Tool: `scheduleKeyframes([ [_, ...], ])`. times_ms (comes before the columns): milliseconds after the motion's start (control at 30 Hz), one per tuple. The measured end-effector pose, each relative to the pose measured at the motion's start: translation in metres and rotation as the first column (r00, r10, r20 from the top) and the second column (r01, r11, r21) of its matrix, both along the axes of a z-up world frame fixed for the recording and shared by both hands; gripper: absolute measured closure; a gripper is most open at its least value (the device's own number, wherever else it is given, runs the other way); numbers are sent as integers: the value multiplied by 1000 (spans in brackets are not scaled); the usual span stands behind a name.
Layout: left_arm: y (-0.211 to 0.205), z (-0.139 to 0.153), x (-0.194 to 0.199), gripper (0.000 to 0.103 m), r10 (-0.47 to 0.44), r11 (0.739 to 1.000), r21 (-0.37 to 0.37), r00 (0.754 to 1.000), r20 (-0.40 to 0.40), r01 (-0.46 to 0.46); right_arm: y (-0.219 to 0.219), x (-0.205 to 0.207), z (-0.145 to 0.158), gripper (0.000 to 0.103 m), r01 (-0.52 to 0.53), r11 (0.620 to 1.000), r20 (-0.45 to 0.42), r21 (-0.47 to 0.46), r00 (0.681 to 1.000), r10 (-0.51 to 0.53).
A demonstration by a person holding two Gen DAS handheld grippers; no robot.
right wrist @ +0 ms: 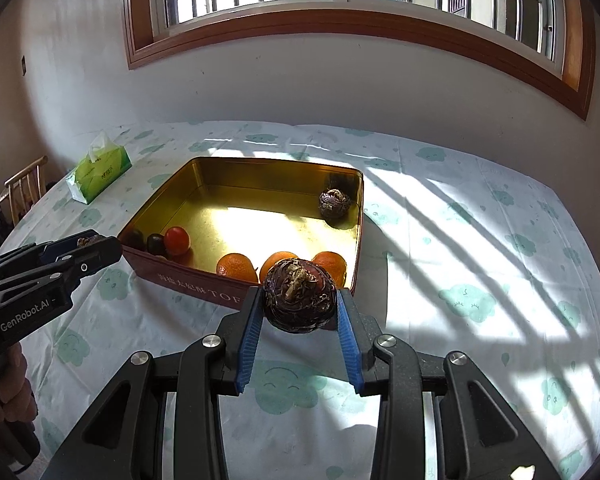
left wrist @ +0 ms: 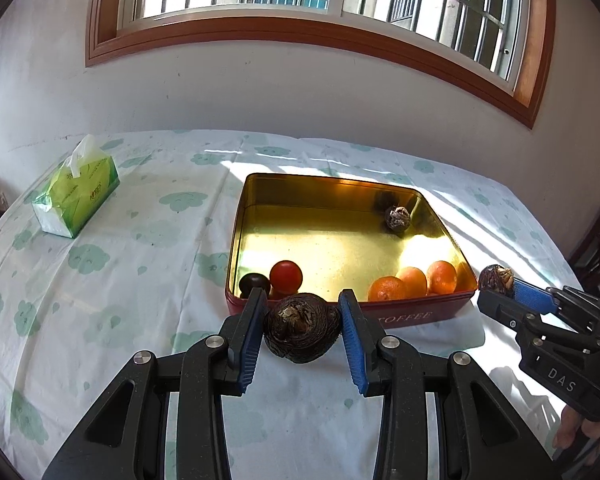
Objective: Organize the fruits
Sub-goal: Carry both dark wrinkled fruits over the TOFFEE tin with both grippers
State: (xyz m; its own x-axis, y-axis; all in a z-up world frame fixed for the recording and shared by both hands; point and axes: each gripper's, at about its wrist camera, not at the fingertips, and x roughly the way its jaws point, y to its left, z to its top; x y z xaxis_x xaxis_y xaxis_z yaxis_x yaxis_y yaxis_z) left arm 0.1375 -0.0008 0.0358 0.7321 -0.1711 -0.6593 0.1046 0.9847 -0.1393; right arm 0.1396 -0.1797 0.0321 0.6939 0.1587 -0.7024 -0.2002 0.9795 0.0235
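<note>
Both pairs of fingers were clamped on fruit: the left gripper [left wrist: 303, 330] held a dark, rough-skinned water chestnut [left wrist: 302, 328] between its blue pads, which pressed on either side of it, and the right gripper [right wrist: 298, 308] gripped a second water chestnut [right wrist: 299, 296] the same way. Each was carried above the cloth-covered surface [left wrist: 120, 280], just near of the front wall of the gold-lined tin [left wrist: 340, 184], not yet over its rim. Sorting looked well along. Inside the tin, three oranges [left wrist: 414, 282] sat together in the near right corner, a red tomato [left wrist: 286, 276] and a dark round fruit [left wrist: 254, 282] lay at the near left, and one more water chestnut [left wrist: 397, 218] rested alone at the far right. No loose fruit showed on the cloth. What remained, judging by this, was to lower the two held chestnuts in, probably beside the far right one. A green tissue pack [left wrist: 76, 196] stood well apart on the far left.
</note>
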Motion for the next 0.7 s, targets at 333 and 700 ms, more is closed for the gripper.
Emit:
scheduleKeyframes([
  [333,-11,-4,31,65,-6,998,56,1000,-12,6,9,32,-3,70,-16,1000,-4,-13,1000,16],
  [700,-23,-16,58,65,-8,993,119,1000,-25,11,13,64,-15,70,-17,1000,-38,-26,999,16],
])
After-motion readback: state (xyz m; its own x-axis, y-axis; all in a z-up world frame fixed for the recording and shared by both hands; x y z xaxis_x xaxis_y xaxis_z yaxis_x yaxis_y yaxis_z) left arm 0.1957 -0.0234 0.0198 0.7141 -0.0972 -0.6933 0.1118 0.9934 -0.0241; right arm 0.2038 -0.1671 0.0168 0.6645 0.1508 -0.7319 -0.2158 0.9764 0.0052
